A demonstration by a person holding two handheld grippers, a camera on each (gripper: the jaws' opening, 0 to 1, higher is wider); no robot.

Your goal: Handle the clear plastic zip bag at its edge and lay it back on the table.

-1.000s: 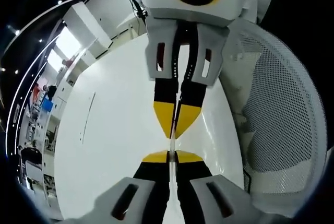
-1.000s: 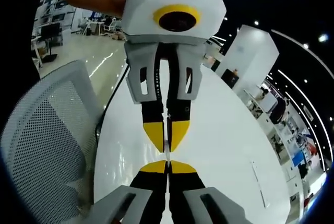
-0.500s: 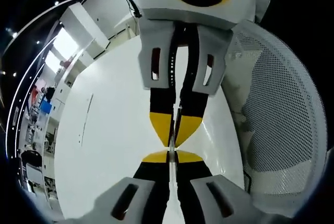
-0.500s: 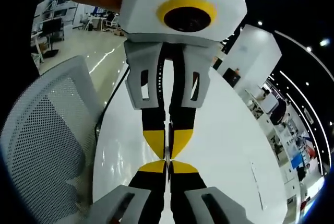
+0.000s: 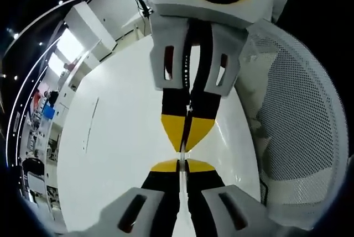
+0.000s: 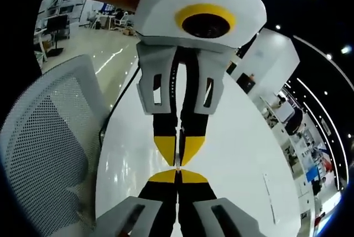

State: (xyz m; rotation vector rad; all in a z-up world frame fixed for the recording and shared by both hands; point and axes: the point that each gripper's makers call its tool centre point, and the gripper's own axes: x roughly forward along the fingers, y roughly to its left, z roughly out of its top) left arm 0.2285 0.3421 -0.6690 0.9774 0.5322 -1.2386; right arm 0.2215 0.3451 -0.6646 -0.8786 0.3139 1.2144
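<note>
The clear plastic zip bag [image 5: 183,157] is seen edge-on as a thin line, pinched between the pressed-together yellow tips of the left gripper [image 5: 183,162] and, facing it tip to tip, the right gripper [image 6: 178,171], which is clamped on the same edge. The bag is held above the glossy white table [image 5: 121,137]. The handling step is judged under way; lowering and releasing is called for next. Counted: two grippers, one bag, one white mesh chair [image 5: 298,115].
</note>
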